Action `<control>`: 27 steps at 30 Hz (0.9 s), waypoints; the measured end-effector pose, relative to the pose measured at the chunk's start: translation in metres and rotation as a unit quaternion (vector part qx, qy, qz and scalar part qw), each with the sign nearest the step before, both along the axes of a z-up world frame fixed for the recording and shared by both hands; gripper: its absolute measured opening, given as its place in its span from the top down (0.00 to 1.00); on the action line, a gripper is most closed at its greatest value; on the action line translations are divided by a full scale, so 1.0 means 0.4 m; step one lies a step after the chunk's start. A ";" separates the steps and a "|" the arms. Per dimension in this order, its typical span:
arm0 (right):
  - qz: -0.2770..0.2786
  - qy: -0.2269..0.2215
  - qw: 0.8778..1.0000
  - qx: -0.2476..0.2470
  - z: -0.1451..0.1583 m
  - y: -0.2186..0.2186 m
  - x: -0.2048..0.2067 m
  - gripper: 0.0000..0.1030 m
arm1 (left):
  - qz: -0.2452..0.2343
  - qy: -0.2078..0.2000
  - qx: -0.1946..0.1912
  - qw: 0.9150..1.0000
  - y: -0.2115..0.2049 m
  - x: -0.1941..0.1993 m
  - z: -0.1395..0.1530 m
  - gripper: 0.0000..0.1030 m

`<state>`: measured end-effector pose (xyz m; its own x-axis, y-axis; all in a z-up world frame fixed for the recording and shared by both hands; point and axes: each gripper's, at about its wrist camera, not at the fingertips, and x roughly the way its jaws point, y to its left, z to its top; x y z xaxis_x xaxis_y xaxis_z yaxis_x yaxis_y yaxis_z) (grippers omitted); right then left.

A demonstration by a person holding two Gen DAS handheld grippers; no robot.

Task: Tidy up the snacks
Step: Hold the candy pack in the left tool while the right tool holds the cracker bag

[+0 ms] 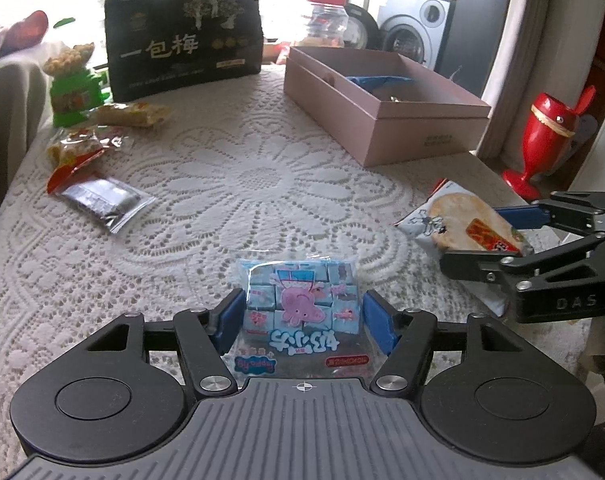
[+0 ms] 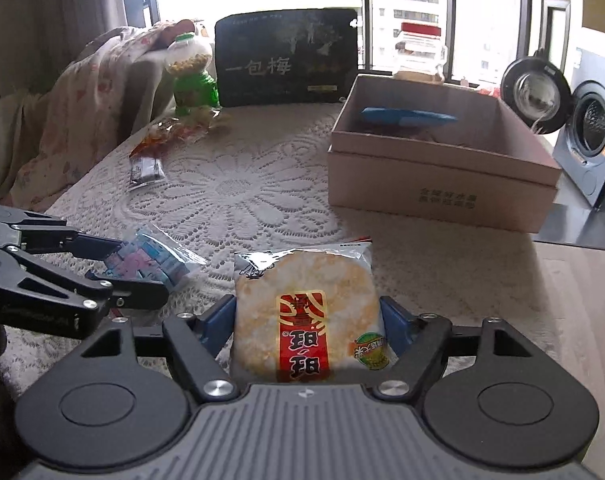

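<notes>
Your left gripper [image 1: 302, 316] has jaws wide around the pale blue candy packet [image 1: 300, 306]; your right gripper [image 2: 308, 328] jaws press the rice cracker packet [image 2: 306, 312]. The pink cardboard box [image 1: 382, 120], far ahead, holds little; other snacks [image 1: 102, 196] remain far left on the counter.

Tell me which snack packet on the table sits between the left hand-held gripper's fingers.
The blue packet with the pink cartoon pig, lying between the left hand-held gripper fingers. The rice cracker packet lies at the other gripper.

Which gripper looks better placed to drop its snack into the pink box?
Probably the right hand-held gripper: its rice cracker packet lies nearer the open pink box than the left's blue candy bag.
</notes>
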<state>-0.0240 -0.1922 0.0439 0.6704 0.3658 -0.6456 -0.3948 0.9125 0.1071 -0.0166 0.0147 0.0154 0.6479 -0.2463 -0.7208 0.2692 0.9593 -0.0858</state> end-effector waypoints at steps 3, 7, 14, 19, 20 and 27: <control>0.000 -0.010 1.000 -0.002 0.018 -0.016 -0.016 0.26 | -0.006 -0.003 0.008 1.000 -0.013 -0.008 0.006 0.34; -0.007 -0.021 1.000 -0.004 0.034 -0.043 -0.039 0.26 | -0.010 -0.012 0.011 1.000 -0.025 -0.020 0.023 0.47; -0.029 -0.033 0.999 -0.013 0.040 -0.087 -0.059 0.26 | -0.019 -0.017 0.013 1.000 -0.034 -0.027 0.047 0.75; -0.029 -0.013 0.999 -0.004 0.002 -0.085 -0.052 0.26 | -0.016 -0.011 0.005 1.000 -0.021 -0.029 0.028 0.73; -0.030 -0.009 0.999 -0.007 -0.011 -0.079 -0.047 0.26 | -0.017 -0.012 0.008 1.000 -0.022 -0.030 0.028 0.72; -0.048 -0.022 0.999 -0.013 -0.086 -0.063 -0.040 0.24 | 0.001 -0.048 0.011 0.999 -0.010 -0.043 0.078 0.70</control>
<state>-0.0400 -0.2173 0.0096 0.7297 0.2824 -0.6227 -0.3100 0.9484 0.0669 -0.0339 0.0108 0.0465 0.7147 -0.2291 -0.6609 0.2730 0.9613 -0.0380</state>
